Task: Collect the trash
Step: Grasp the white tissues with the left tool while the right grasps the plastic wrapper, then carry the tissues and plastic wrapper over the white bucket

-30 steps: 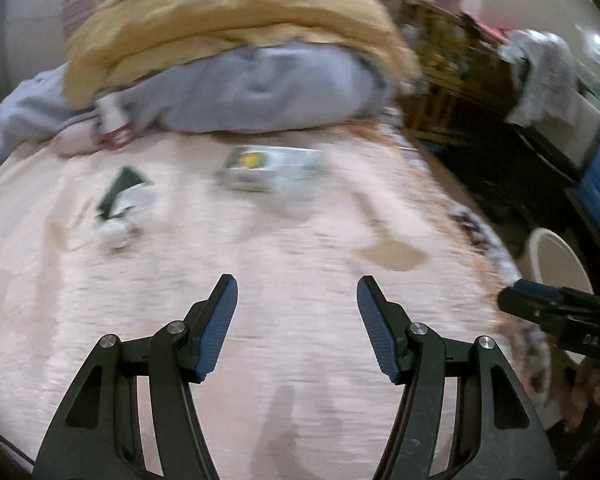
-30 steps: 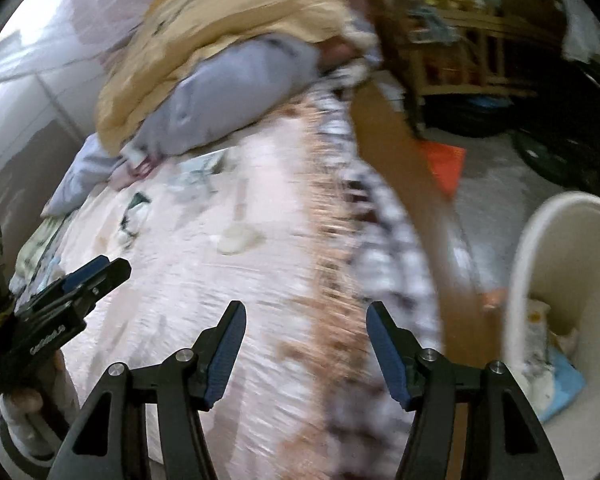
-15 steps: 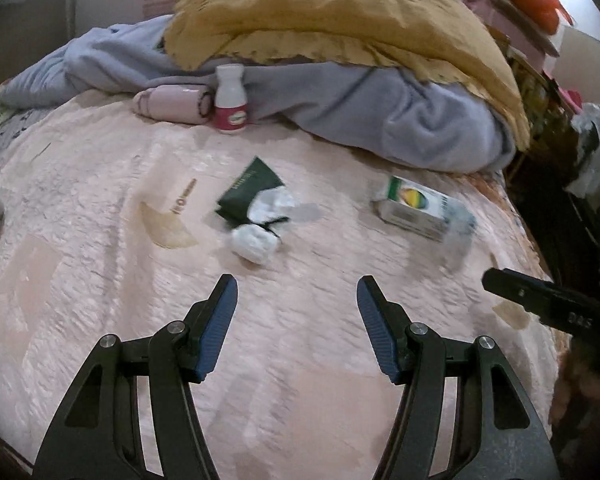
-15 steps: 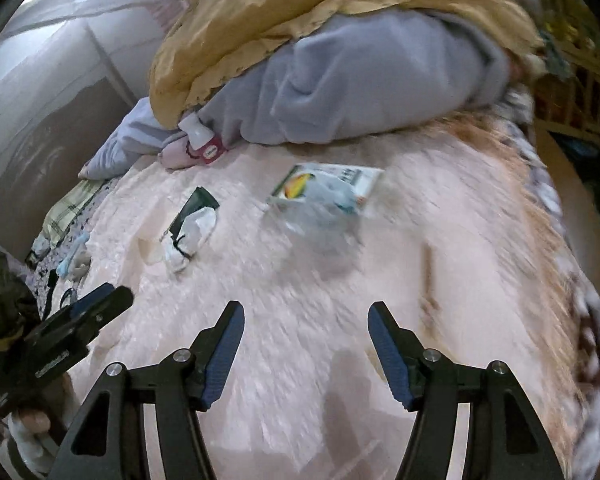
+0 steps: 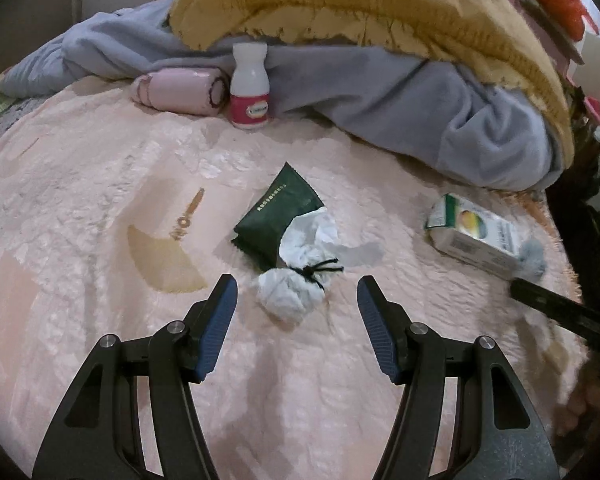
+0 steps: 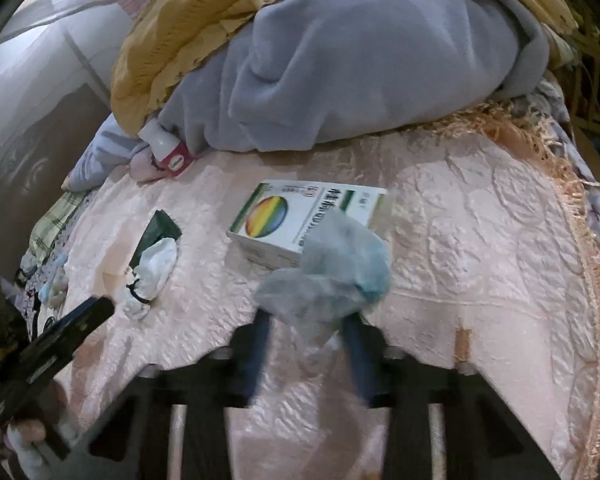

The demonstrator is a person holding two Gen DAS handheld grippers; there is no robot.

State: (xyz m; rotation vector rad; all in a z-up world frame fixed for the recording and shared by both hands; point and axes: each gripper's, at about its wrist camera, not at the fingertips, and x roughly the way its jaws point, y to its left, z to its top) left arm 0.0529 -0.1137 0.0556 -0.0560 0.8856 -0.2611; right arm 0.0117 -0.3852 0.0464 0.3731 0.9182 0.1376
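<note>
One rainbow-printed carton (image 6: 304, 220); lettering illegible

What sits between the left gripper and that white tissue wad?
Nothing visible. The left gripper is open, and the tissue wad lies on bare bedspread just ahead of its fingertips; the green packet lies behind it.

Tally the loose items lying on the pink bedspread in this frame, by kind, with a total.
Small white plastic bottle with pink label: 1
Dark green foil sachet: 1
Crumpled white tissue wad tied with black thread: 1
White cardboard medicine box with rainbow circle: 1
Crumpled translucent bluish plastic film: 1
Rolled pale pink cloth: 1
Total: 6
</note>
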